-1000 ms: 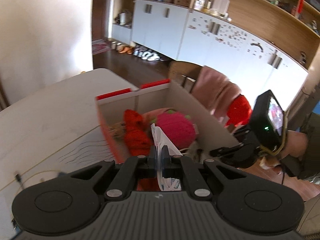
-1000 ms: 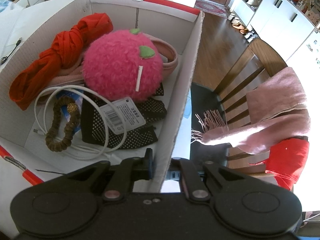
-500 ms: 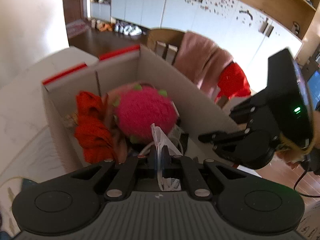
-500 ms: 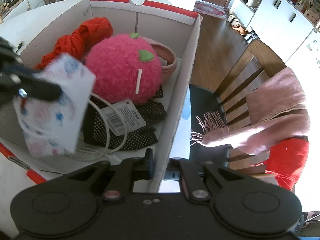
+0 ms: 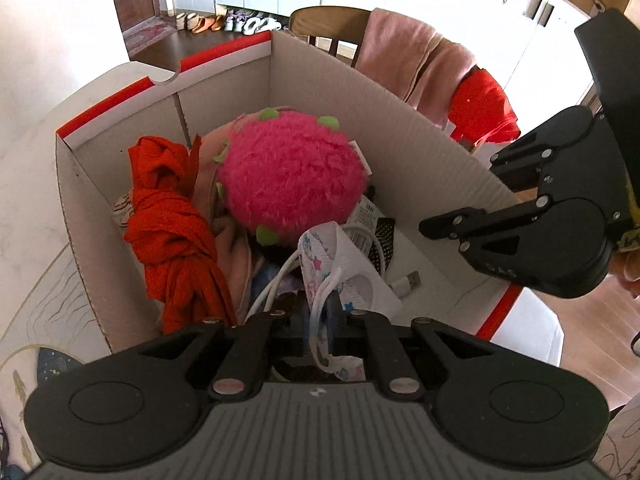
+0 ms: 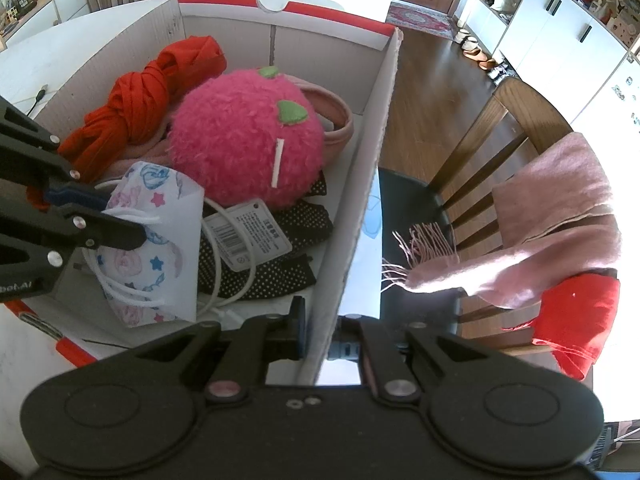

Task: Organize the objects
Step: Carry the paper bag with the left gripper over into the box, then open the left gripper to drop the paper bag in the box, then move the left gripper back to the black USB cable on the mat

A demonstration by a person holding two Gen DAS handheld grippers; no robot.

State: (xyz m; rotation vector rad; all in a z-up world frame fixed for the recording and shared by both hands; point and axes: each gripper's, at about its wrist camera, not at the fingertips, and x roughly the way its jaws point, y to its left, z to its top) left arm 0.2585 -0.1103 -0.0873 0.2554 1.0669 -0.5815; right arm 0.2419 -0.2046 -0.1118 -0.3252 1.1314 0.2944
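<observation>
My left gripper (image 5: 320,316) is shut on a white face mask (image 5: 344,276) printed with stars and holds it inside the open cardboard box (image 5: 400,136). The mask also shows in the right wrist view (image 6: 156,244), pinched by the left gripper (image 6: 132,228). My right gripper (image 6: 324,332) is shut on the box's right wall (image 6: 360,208). In the box lie a pink plush ball (image 6: 244,140), a red knotted cloth (image 6: 136,108), a white cable (image 6: 224,280), a black dotted cloth with a tag (image 6: 272,256) and a pink band (image 6: 336,120).
The box stands on a white table (image 5: 36,184). A wooden chair (image 6: 492,152) with a pink scarf (image 6: 556,224) and a red cloth (image 6: 576,320) stands to the box's right. White cabinets (image 5: 420,8) line the far wall.
My left gripper has carried the mask forward and down into the box, over the cable. My right gripper has kept its hold on the box wall.
</observation>
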